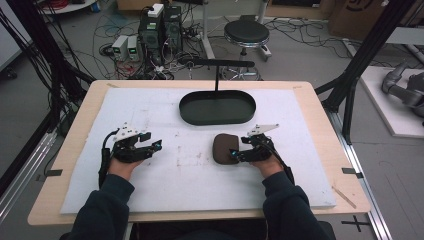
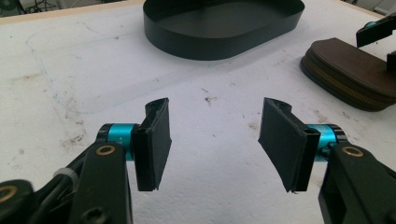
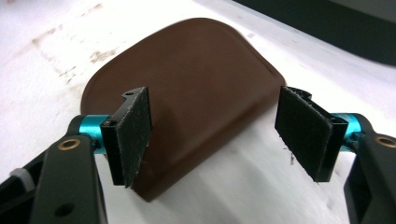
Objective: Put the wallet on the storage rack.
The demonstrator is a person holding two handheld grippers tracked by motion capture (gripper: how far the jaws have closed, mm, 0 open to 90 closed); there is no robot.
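A brown zipped pouch (image 1: 222,148) lies flat on the white mat, right of centre. My right gripper (image 1: 234,154) stands open over the pouch's near right end. In the right gripper view, the pouch (image 3: 196,79) lies under the left pad (image 3: 133,135), and the right pad hangs over bare mat beside it. Neither pad presses on the leather. My left gripper (image 1: 154,145) is open at the left of the mat, with only mat between its jaws (image 2: 215,140). From there the pouch (image 2: 355,70) sits far to the right.
A black oval tray (image 1: 217,120) rests at the back middle of the mat, with a thin black T-shaped stand (image 1: 217,62) rising behind it. The mat (image 1: 190,185) covers a wooden table (image 1: 345,195). A stool, computers and cables stand on the floor beyond.
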